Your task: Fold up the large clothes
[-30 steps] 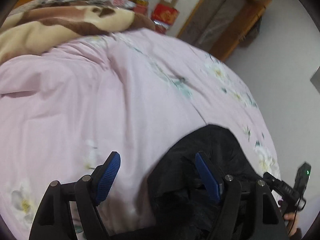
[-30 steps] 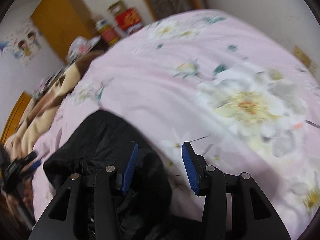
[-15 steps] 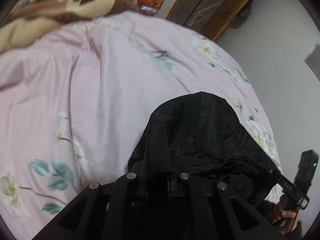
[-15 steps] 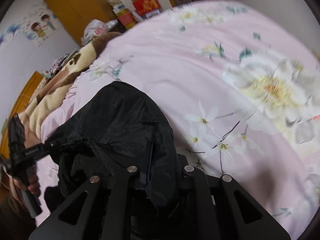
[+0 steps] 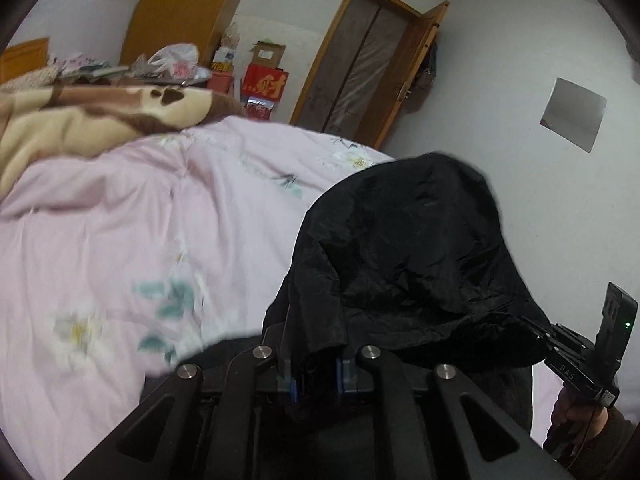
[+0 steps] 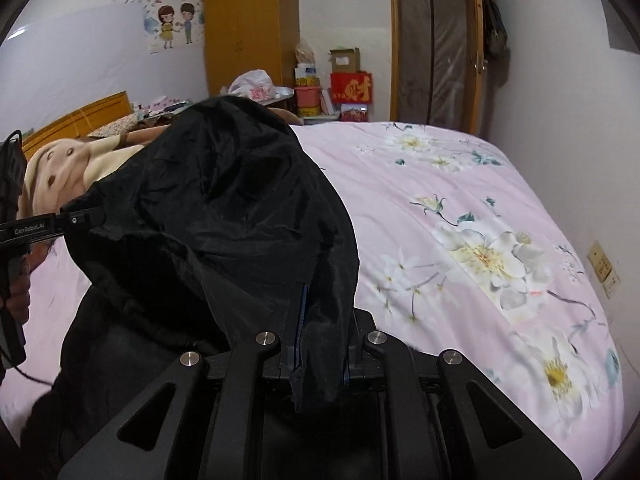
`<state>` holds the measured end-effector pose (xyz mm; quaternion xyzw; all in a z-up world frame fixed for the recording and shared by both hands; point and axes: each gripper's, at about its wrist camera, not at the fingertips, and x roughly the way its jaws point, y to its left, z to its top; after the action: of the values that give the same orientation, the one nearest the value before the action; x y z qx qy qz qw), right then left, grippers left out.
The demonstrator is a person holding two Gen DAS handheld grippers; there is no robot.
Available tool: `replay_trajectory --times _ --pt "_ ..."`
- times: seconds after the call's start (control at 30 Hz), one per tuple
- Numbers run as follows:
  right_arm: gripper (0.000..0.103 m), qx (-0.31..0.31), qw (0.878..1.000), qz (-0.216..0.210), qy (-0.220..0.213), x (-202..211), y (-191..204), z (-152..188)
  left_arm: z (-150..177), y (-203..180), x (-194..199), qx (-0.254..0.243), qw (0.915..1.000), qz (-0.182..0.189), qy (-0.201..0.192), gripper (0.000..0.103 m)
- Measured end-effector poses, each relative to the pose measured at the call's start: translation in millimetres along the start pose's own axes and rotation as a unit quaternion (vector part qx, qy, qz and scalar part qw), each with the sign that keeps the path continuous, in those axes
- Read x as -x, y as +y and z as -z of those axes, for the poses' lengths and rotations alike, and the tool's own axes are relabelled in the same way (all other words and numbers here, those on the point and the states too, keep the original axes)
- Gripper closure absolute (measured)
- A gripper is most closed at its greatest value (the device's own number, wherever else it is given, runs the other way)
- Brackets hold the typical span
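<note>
Both grippers, open a second ago over the pink floral quilt (image 6: 460, 208), are now clamped on the black garment (image 5: 404, 252). Left gripper (image 5: 316, 380): blue pads pinched on a fold at the garment's left edge. Right gripper (image 6: 320, 360): pinched on its right edge. Garment raised off the quilt, stretched between them, bulging upward. Both views tilted up; wardrobe (image 6: 250, 24) and door (image 6: 436, 44) now visible at the far wall.

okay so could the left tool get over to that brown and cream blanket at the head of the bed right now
Probably not yet. The left tool is shut on the black garment, which the right tool also grips. The pink duvet toward the blanket is otherwise open.
</note>
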<state>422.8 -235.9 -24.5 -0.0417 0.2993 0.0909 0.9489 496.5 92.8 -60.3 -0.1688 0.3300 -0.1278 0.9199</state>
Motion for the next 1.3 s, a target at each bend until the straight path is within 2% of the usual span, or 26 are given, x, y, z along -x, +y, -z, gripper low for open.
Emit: replay_trajectory --times 0.03,0.2,0.27,0.33,0.37,0.53,0.67,0.73,0.8,0.83,0.9,1.0,1.07,1.23,1.27,1.3 --pt "0.09 0.007 1.0 0.008 -0.003 5 3 6 10 3 4 0.009 0.9999 0.002 0.004 0.085" --pt "0.09 0.029 0.999 0.019 0.011 21 13 39 50 4 20 -0.011 0.9995 -0.003 0.03 0.085" --pt "0.09 0.041 0.999 0.03 0.017 25 15 50 60 10 26 0.006 0.9992 -0.001 0.039 0.082" --pt "0.09 0.036 0.999 0.031 0.022 30 12 59 69 21 32 0.036 0.998 0.004 0.052 0.064" --pt "0.09 0.027 0.999 0.032 0.023 32 9 61 75 25 39 0.051 0.9971 0.003 0.056 0.059" --pt "0.09 -0.037 0.999 0.013 0.031 43 -8 70 93 31 77 0.073 0.996 0.006 0.051 0.051" --pt "0.09 -0.059 0.998 -0.003 0.037 54 -8 81 104 21 95 0.104 0.9909 0.04 0.076 0.046" --pt "0.09 -0.079 0.995 -0.027 0.046 58 -9 85 107 13 99 0.12 0.9853 0.078 0.093 0.031" --pt "0.09 -0.088 0.994 -0.034 0.048 66 -5 91 111 7 106 0.149 0.9788 0.114 0.084 0.03" --pt "0.09 -0.097 0.993 -0.047 0.048 69 -5 94 113 6 108 0.165 0.9742 0.132 0.08 0.025" --pt "0.09 -0.114 0.99 -0.056 0.056 75 -3 102 115 1 102 0.182 0.9683 0.143 0.094 0.018" --pt "0.09 -0.129 0.986 -0.08 0.07 75 1 112 119 -11 83 0.194 0.9604 0.152 0.129 0.018" --pt "0.09 -0.134 0.984 -0.094 0.074 75 6 117 122 -19 66 0.207 0.9507 0.169 0.157 0.018" --pt "0.089 -0.137 0.981 -0.113 0.075 78 12 126 123 -50 40 0.194 0.9482 0.166 0.189 0.019" --pt "0.089 -0.136 0.981 -0.112 0.076 79 13 128 122 -53 36 0.189 0.951 0.157 0.188 0.021" --pt "0.088 -0.131 0.982 -0.11 0.08 78 15 129 119 -57 35 0.181 0.9552 0.141 0.187 0.034"
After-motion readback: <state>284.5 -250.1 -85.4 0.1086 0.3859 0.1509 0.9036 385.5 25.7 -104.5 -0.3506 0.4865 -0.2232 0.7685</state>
